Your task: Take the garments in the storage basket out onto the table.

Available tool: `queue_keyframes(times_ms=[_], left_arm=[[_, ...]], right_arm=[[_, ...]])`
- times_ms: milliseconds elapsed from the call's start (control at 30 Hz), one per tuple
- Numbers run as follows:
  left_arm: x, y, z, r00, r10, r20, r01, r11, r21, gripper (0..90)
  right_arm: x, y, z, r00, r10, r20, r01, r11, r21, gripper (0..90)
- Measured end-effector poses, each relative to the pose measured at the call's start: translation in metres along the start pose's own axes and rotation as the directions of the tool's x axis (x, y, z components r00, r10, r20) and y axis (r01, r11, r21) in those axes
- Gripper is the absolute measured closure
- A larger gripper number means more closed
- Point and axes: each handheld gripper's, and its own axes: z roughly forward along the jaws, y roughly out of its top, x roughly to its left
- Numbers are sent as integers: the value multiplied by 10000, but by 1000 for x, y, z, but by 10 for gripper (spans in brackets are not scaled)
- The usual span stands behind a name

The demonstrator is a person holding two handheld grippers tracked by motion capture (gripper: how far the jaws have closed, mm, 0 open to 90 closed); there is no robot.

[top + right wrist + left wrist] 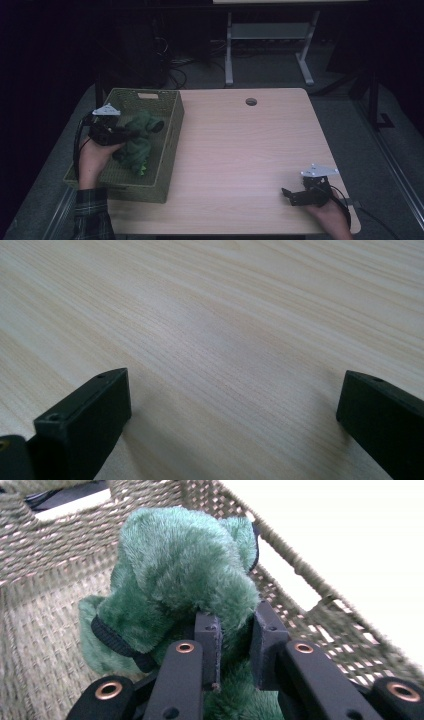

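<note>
Lifting step. The left gripper (pixel 235 645), its jaws pinched on a fold of the green plush toy (pixel 185 575), holds the toy inside the olive woven rectangular basket (pixel 172 135) at the left edge of the pale wooden table (pixel 240 150). The right gripper (pixel 235 410) rests wide open and empty near the table's front right corner. The next move likely calls for clearing the basket's rim without losing the soft fold.
</note>
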Motion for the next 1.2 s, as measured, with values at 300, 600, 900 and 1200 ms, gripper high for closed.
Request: queue_keyframes(times_ms=[300,600,900,1200], left_arm=[[-3,21,-23,9991,-4,423,35,9974,-727,772],[-15,42,-35,9961,69,883,53,9905,-1375,773],[-33,68,-43,9917,495,1183,-256,9804,-1954,773],[-61,91,-39,9845,1016,1430,-670,9712,-2285,773]], right_arm=[[0,0,0,10000,5,0,-5,10000,2,7],[0,0,0,10000,1,2,-1,10000,-1,7],[0,0,0,10000,6,1,-6,10000,-1,7],[0,0,0,10000,-2,2,2,10000,0,7]])
